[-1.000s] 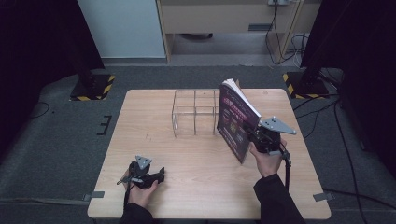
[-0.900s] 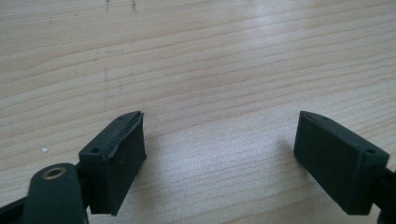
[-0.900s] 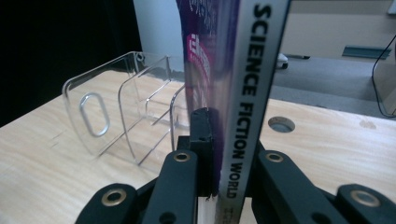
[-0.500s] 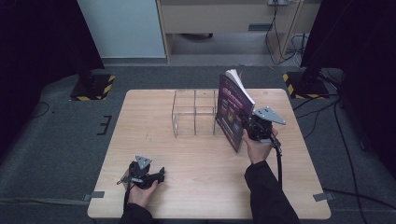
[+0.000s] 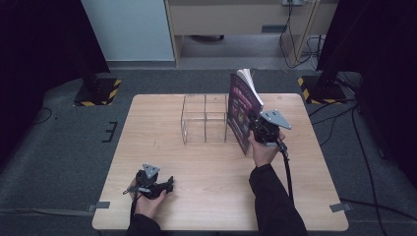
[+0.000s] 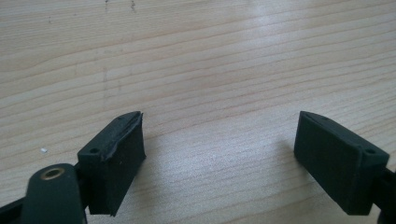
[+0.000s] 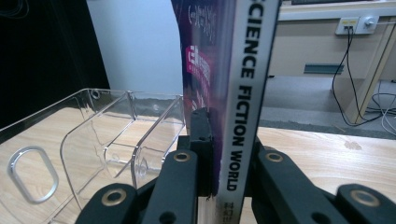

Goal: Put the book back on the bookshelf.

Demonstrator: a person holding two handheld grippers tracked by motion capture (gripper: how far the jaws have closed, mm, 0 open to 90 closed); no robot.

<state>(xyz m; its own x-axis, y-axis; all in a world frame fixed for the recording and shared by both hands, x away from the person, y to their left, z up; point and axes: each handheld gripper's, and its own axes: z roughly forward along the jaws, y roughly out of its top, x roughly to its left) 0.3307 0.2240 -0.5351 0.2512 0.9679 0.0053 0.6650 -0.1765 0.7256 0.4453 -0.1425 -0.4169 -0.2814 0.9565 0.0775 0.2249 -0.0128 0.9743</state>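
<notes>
The magazine [image 5: 242,110] is being held upright by the right tongs [image 5: 256,129], which are clamped on its spine so that the cover faces the clear divided rack [image 5: 205,118]. In the right gripper view, the spine [image 7: 246,100] is being gripped between the two black jaws, with the lettering running vertically; this hold is probably chosen so that the thin edge can be lowered into a narrow slot without the pages fanning open. The magazine is being kept just beside the rack's right end, its lower edge near the tabletop [image 5: 211,172], and whether it is touching the rack cannot be told. The rack's compartments [image 7: 116,135] are being left open at the top, apparently so that flat things can be dropped in standing up. The rack is being kept in the far middle of the tabletop, within easy reach of the right hand.

The left tongs [image 5: 152,184] are being rested low at the near left of the tabletop, well apart from the rack. Their jaws are being held wide with nothing but bare wood [image 6: 210,70] between them, so the left side is judged to be waiting, perhaps to steady the rack if it slides.
</notes>
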